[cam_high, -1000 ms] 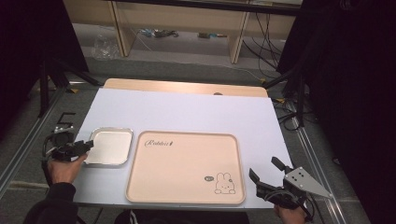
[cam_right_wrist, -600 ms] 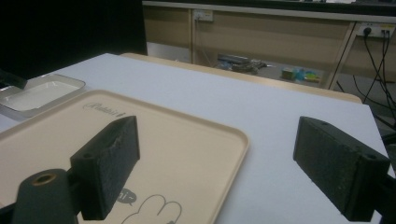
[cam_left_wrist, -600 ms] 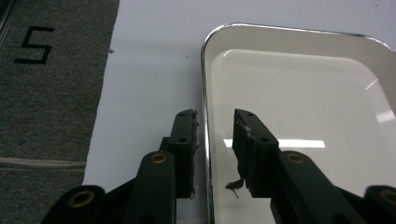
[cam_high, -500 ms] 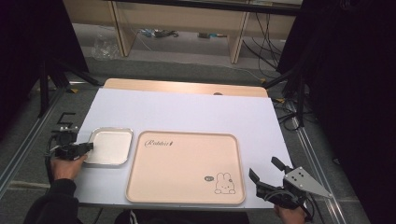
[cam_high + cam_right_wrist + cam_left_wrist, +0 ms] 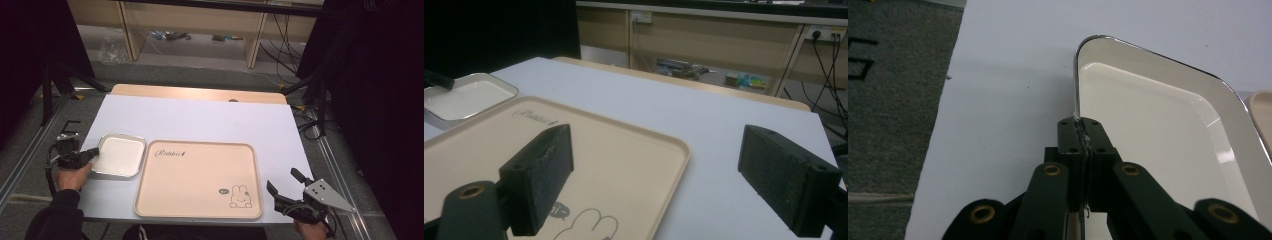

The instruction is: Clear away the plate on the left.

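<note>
The left gripper [image 5: 1082,150] has its jaws pinched on the left rim of the small white tray [image 5: 120,156], just left of the big pink tray [image 5: 200,180]. The right gripper [image 5: 674,180] waits by the pink tray's right corner, jaws wide apart.

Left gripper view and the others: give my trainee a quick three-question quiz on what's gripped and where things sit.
1. True or false: the left gripper is shut on the white metal tray's rim.
2. The right gripper is: A open, B shut on the beige rabbit tray, C shut on nothing.
3. In the high view, which side of the beige rabbit tray does the white metal tray lie on?

Key: 1 true; 2 A; 3 left.
</note>
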